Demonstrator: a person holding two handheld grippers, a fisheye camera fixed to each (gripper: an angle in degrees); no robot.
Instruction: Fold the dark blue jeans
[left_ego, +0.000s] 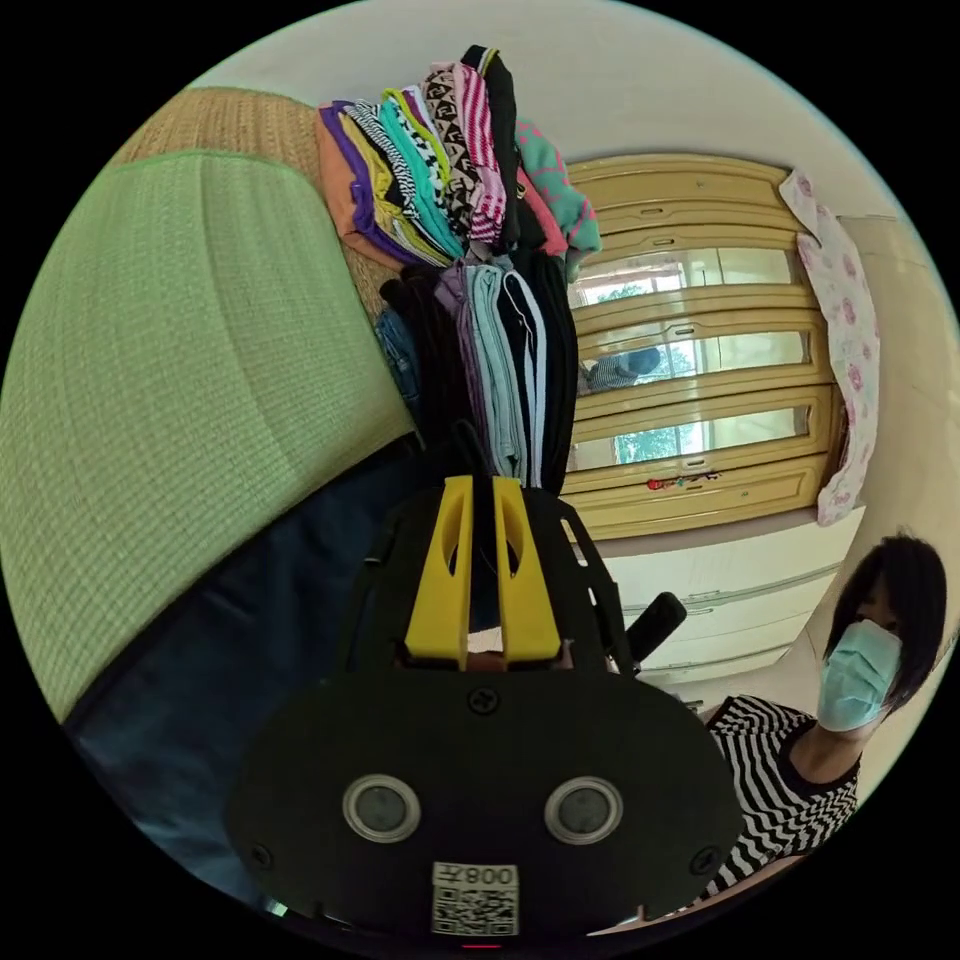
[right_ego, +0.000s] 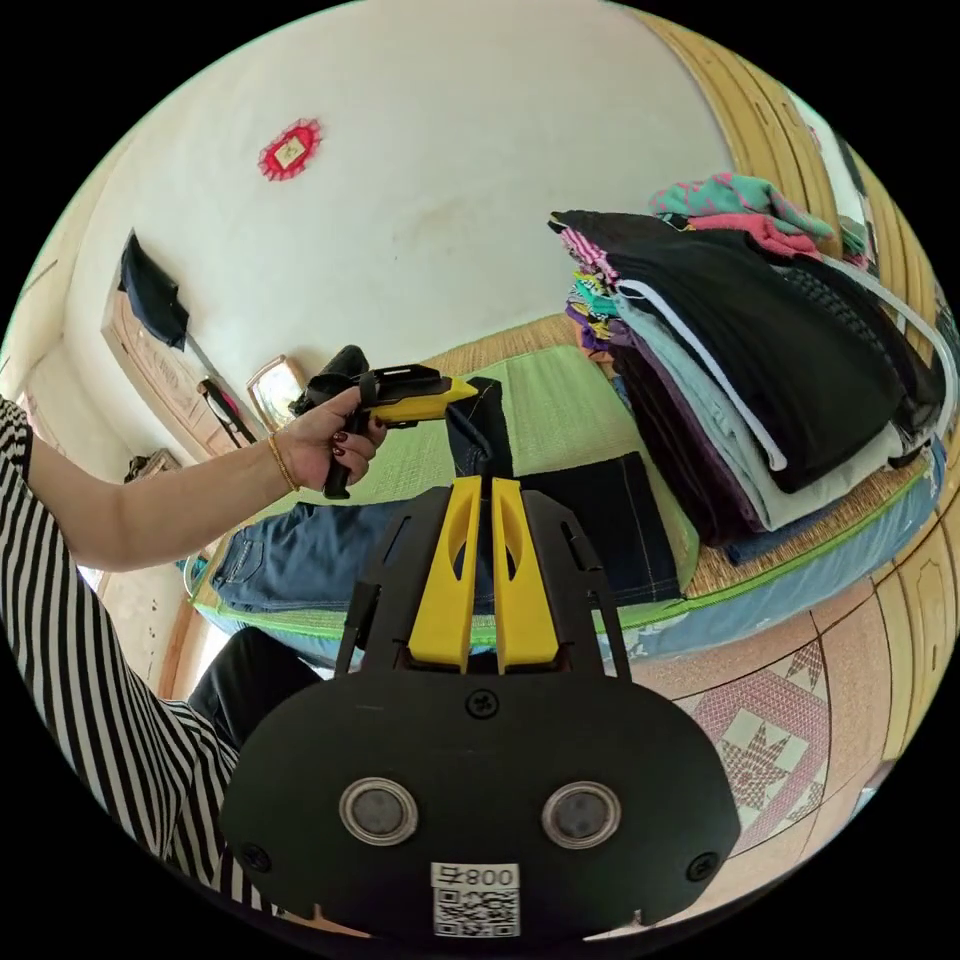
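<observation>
Green woven mat (right_ego: 560, 410) on a bed, pale wall behind, patterned floor at lower right, stack of folded clothes (right_ego: 760, 380) at upper right, dark blue jeans (right_ego: 600, 520) spread mid-frame, left hand-held gripper (right_ego: 462, 392) pinching a lifted leg end, right hand-held gripper (right_ego: 478, 485) jaws nearly together, grip on denim uncertain.

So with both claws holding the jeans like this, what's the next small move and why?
Probably carry the lifted end across toward the waistband and lay it flat. Both the left claw and right claw pinch the jeans, whose raised part hangs above the mat.
</observation>
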